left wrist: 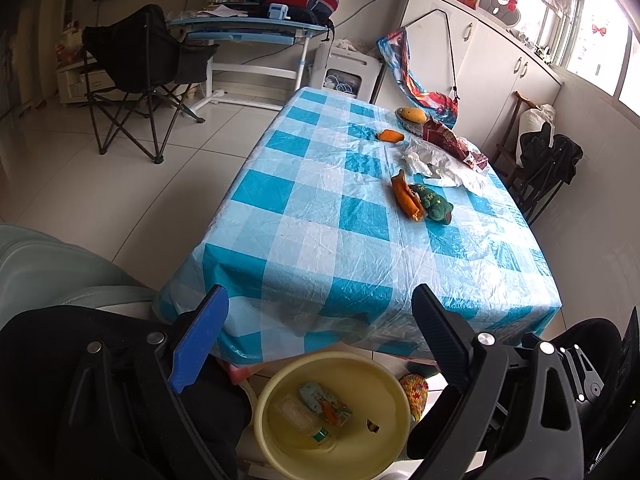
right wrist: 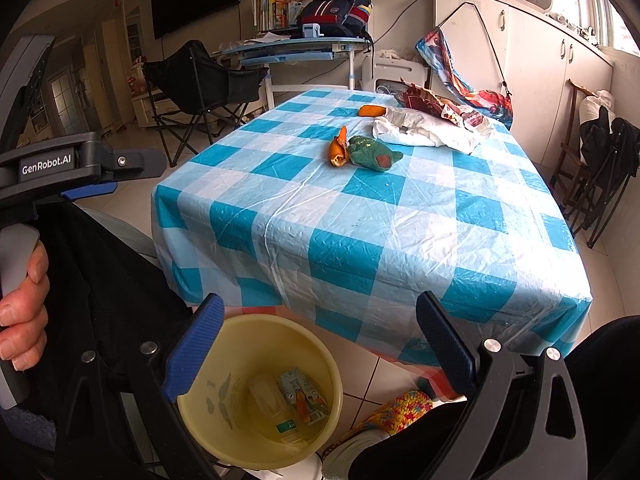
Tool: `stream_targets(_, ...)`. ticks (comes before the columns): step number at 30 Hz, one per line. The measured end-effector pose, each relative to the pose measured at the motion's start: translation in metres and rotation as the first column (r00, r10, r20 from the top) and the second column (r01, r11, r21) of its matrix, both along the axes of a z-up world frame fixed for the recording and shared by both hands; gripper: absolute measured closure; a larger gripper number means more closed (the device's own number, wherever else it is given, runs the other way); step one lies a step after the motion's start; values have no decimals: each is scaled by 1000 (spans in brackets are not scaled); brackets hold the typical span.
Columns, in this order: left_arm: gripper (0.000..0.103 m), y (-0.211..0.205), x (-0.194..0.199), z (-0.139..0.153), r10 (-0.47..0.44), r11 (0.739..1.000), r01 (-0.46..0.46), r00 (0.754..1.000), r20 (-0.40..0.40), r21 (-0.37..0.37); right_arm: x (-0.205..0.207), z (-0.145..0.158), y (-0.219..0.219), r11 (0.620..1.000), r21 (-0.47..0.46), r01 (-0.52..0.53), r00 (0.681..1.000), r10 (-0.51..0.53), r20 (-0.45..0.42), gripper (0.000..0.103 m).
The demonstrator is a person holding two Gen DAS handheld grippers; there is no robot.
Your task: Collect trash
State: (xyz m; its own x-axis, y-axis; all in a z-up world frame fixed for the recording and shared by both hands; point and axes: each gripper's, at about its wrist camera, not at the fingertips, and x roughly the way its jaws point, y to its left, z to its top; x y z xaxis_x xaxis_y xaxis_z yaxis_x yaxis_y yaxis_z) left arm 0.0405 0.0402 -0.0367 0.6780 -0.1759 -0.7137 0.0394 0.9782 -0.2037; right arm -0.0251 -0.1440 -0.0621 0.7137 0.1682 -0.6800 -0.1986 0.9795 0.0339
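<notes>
A yellow bin (left wrist: pixel 276 396) (right wrist: pixel 200 412) stands on the floor below the table's near edge; a clear bottle (left wrist: pixel 304 420), a drink carton (left wrist: pixel 326 402) and a scrap lie in it. On the checked tablecloth (left wrist: pixel 336 236) (right wrist: pixel 360 216) lie an orange peel (left wrist: pixel 406 196) (right wrist: pixel 339 150), a mouldy green fruit (left wrist: pixel 434 202) (right wrist: pixel 372 154), a smaller peel (left wrist: pixel 390 135) (right wrist: pixel 370 111), crumpled white tissue (left wrist: pixel 436 166) (right wrist: pixel 420 128) and a red wrapper (left wrist: pixel 452 138) (right wrist: pixel 424 98). My left gripper (left wrist: pixel 320 340) and right gripper (right wrist: pixel 320 344) are open and empty above the bin.
A mango in a bowl (left wrist: pixel 412 115) sits at the table's far end. A black folding chair (left wrist: pixel 136 68) and a blue desk (left wrist: pixel 248 28) stand behind on the left. White cabinets (left wrist: pixel 492 40) and a dark chair (left wrist: pixel 548 164) line the right side.
</notes>
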Motion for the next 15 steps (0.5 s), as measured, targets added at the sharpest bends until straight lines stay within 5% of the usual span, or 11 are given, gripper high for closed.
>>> stream_targets(15,11,0,0,0,-1,1000,1,1000,0,1,0,0,0,1000,-1,1,1000,-1,0,10)
